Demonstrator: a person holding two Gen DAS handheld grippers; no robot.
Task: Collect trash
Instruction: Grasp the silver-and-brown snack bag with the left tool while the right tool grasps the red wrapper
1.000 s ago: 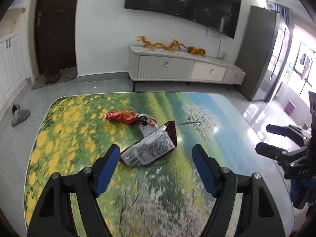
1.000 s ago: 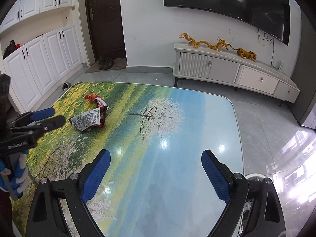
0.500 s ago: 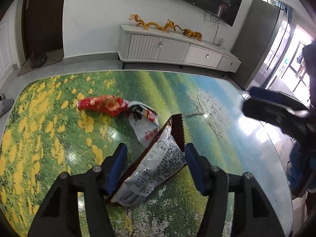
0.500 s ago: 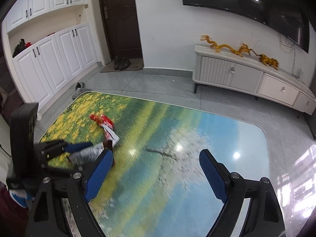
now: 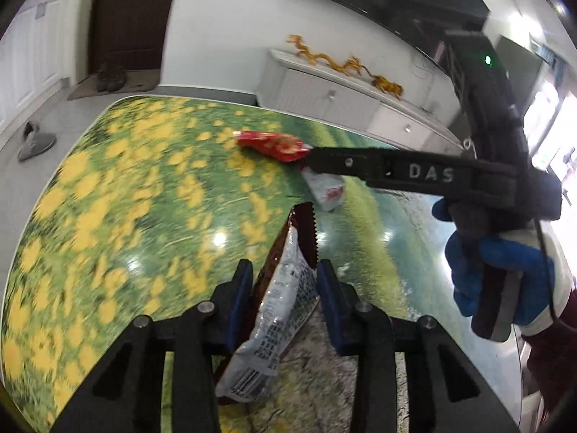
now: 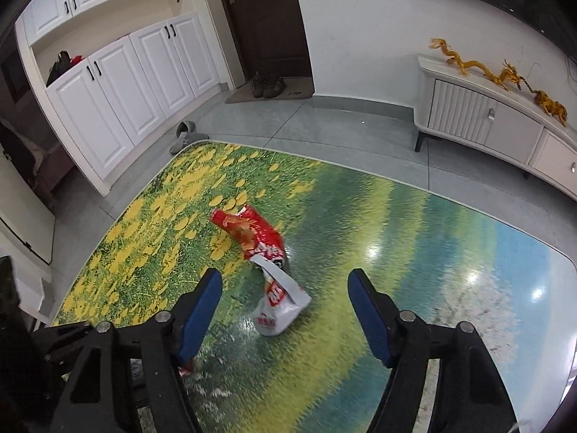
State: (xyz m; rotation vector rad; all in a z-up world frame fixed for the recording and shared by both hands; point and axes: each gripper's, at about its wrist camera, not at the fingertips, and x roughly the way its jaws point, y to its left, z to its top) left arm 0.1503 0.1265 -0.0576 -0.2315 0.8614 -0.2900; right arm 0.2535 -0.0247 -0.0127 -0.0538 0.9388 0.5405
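My left gripper (image 5: 283, 288) is shut on a silver and dark red snack wrapper (image 5: 281, 310), held just over the flower-print table (image 5: 108, 187). A red snack bag (image 5: 276, 146) and a white wrapper (image 5: 326, 189) lie together farther out on the table. My right gripper (image 6: 285, 301) is open, its blue pads on either side of the white wrapper (image 6: 279, 305), with the red bag (image 6: 252, 232) just beyond. From the left wrist view the right gripper (image 5: 414, 173) reaches in from the right above the white wrapper.
The table (image 6: 414, 288) is glossy with rounded edges. A white TV cabinet (image 6: 479, 122) with gold dragon figures stands by the far wall. White cupboards (image 6: 119, 83), a dark door, shoes and a slipper (image 6: 184, 137) are on the floor at left.
My left gripper has closed on the silver wrapper and lifted it. My right gripper has swung left across the table to straddle the white wrapper, staying open.
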